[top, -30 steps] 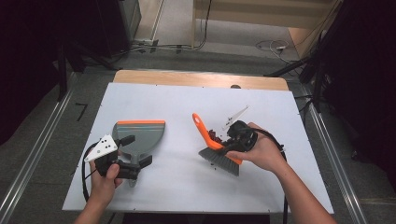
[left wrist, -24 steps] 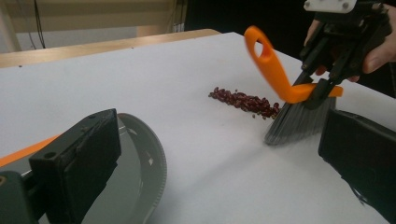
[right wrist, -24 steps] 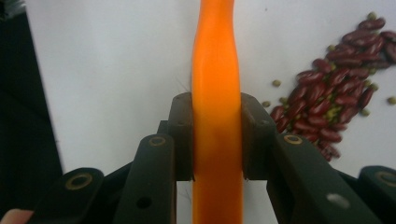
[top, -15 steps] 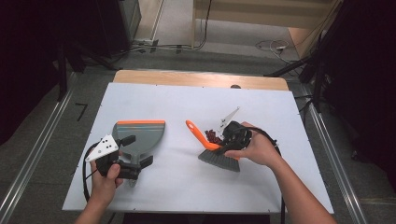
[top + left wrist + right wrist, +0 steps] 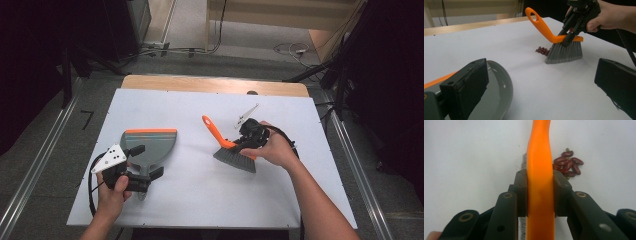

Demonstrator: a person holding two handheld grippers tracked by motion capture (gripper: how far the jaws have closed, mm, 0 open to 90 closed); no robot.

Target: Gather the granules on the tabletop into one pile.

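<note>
We see the right gripper (image 5: 540, 195) with its two black jaws clamped on either side of the orange plastic handle of a small hand brush (image 5: 540, 170), the handle running up the middle of the right gripper view. In the high view that right gripper (image 5: 248, 137) sits right of centre, wrapped by the person's right hand (image 5: 272, 147). The left gripper (image 5: 145, 162) in the lower left of the high view has its jaws spread wide; in the left gripper view they stand far apart at the lower left and lower right corners, with bare table between them, and the left one overlaps the rim of the grey plastic dustpan with an orange front lip (image 5: 499, 95).

The brush (image 5: 564, 48) has a flared grey bristle head resting on the white table top (image 5: 200, 200) and a looped orange handle angled up toward the upper left. A small heap of dark red kidney beans (image 5: 542, 50) lies on the table just beside the bristles; in the right gripper view the beans (image 5: 566, 163) sit right of the handle.

The dustpan (image 5: 149, 147) lies flat, well apart from the brush, with open white surface between them. We note wide bare table along the bottom edge and the upper part of the high view; a wooden strip (image 5: 210, 85) borders the far edge.
</note>
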